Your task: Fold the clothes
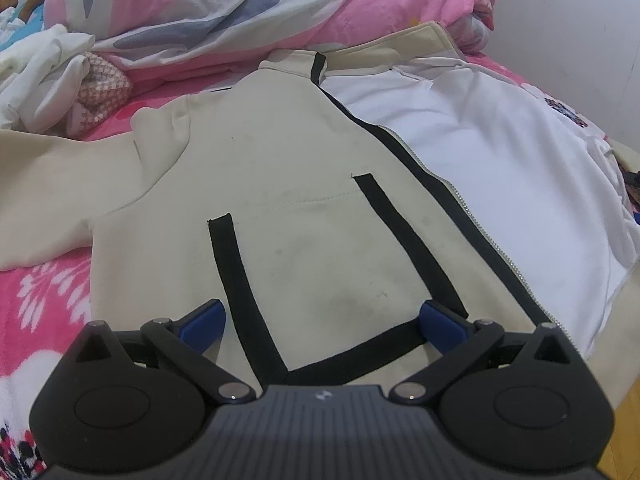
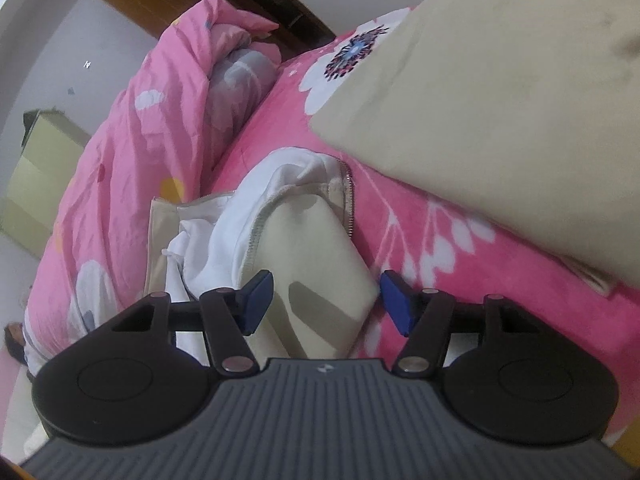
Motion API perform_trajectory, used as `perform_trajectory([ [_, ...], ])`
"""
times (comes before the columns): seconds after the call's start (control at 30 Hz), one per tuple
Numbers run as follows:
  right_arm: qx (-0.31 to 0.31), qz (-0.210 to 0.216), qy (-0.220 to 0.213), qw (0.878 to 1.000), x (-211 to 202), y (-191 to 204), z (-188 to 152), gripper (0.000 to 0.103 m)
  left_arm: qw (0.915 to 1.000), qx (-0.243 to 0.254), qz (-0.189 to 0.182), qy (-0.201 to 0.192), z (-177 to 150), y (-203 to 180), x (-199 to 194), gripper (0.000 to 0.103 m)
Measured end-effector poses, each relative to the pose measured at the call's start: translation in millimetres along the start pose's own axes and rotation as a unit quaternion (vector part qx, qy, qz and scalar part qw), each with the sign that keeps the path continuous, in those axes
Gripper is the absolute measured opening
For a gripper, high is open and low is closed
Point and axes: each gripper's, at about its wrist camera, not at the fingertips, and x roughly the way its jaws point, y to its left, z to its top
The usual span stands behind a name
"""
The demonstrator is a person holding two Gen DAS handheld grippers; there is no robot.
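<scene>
Cream zip-up jacket [image 1: 280,184] lies spread on a bed under a pink fleece blanket [image 1: 44,300] printed with white flowers. Jacket fabric is thick, matte, faintly smudged; black tape strips [image 1: 236,292] outline a pocket, and a black placket with metal zipper teeth [image 1: 472,220] runs diagonally. One front panel is folded open, showing smooth white lining [image 1: 480,168]. Left gripper [image 1: 322,326] hovers over the hem with its 2 blue-padded fingers spread wide, nothing pinched. In the right wrist view, a cream corner of the jacket [image 2: 320,272], stiff and flat with a stitched edge, sits between the right gripper's [image 2: 326,300] half-spread blue pads [image 2: 258,300]; they do not press on it. A crumpled pink quilt [image 1: 224,4] is heaped behind, and loose white garments [image 1: 44,72] lie at the left.
</scene>
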Motion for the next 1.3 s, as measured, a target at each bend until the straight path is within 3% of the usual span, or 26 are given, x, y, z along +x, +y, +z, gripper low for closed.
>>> perform_trajectory([
  [0.13, -0.02, 0.013, -0.002, 1.0, 3.2, 1.6, -0.4, 0.019, 1.0, 0.0, -0.002, -0.002, -0.5, 0.7, 0.7, 0.103],
  [0.23, -0.048, 0.01, -0.015, 0.999, 1.5, 5.7, -2.4, 0.007, 1.0, 0.0, -0.003, -0.002, -0.4, 1.3, 1.0, 0.103],
  [0.43, -0.107, 0.02, -0.069, 0.992, -16.1, 27.1, -2.6, 0.005, 1.0, 0.0, -0.004, -0.003, -0.9, 0.6, 1.3, 0.103],
  [0.6, -0.147, 0.074, -0.099, 0.981, -34.0, 49.3, -1.7, 0.005, 1.0, 0.001, -0.005, -0.004, -1.6, 1.2, 1.2, 0.103],
  [0.77, -0.194, 0.138, -0.095, 0.967, -45.7, 78.2, -9.8, 0.005, 1.0, 0.0, -0.004, -0.004, -1.5, 0.2, 1.6, 0.103],
  [0.9, -0.26, 0.187, -0.067, 0.945, -52.6, 101.9, -28.0, 0.005, 1.0, 0.0, -0.004, -0.005, -1.5, -0.4, 1.7, 0.103],
  [1.03, -0.343, 0.223, -0.021, 0.912, -57.6, 122.4, -59.6, 0.005, 1.0, 0.0, -0.004, -0.006, -1.8, -0.6, 1.5, 0.103],
  [1.3, -0.483, 0.217, 0.093, 0.843, -52.7, 134.2, -137.6, 0.005, 1.0, 0.001, -0.002, -0.008, -2.3, -1.7, 1.7, 0.103],
])
